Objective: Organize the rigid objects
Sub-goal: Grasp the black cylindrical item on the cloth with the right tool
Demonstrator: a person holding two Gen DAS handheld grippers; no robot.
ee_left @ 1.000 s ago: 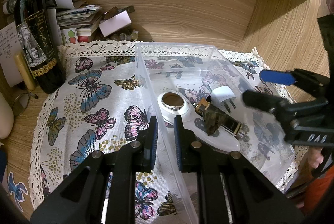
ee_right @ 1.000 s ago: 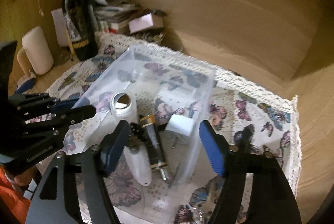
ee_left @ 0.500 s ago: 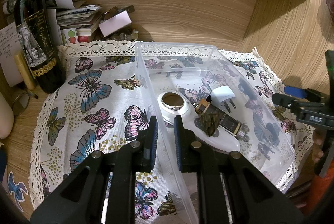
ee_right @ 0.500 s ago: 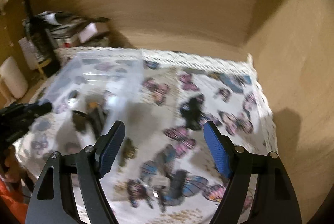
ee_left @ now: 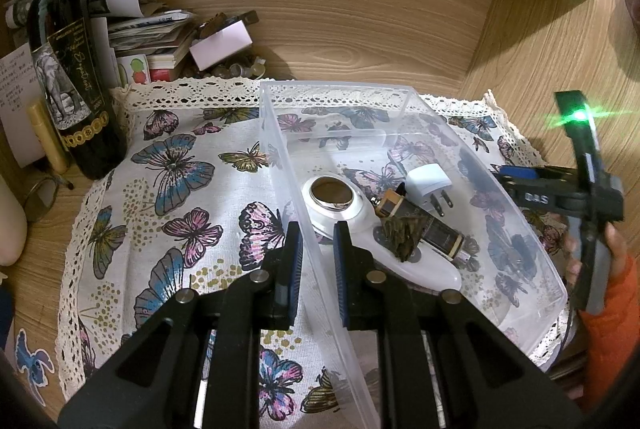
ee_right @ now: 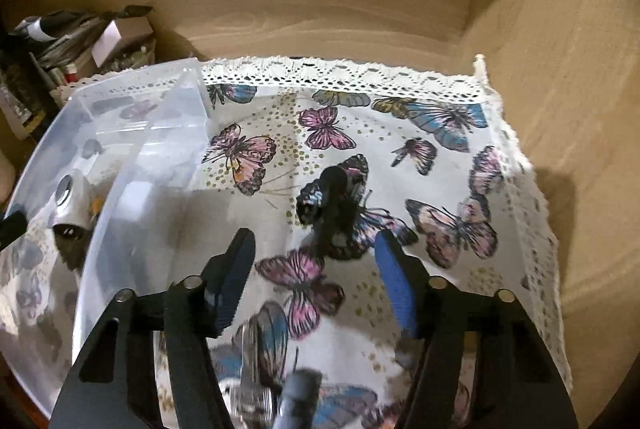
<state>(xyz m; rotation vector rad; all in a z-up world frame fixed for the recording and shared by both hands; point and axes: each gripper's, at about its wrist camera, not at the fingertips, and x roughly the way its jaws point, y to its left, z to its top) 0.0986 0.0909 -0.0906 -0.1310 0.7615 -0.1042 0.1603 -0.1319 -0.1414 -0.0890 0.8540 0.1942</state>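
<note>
**Left gripper pinches the bin wall; right gripper hangs spread over a dark object**

The left gripper is clenched on the near side wall of the clear plastic bin, one finger outside and one inside. The bin sits on a butterfly-print cloth. Inside it lie a white device with a round metal-rimmed head, a white plug adapter and a dark cylindrical item with gold bands, all touching or just beside one another.

The right gripper is released, fingers wide apart, above the cloth to the right of the bin. A small dark glossy object lies on the cloth just ahead of and between the fingertips, untouched. A wine bottle stands off the cloth's left edge.
</note>
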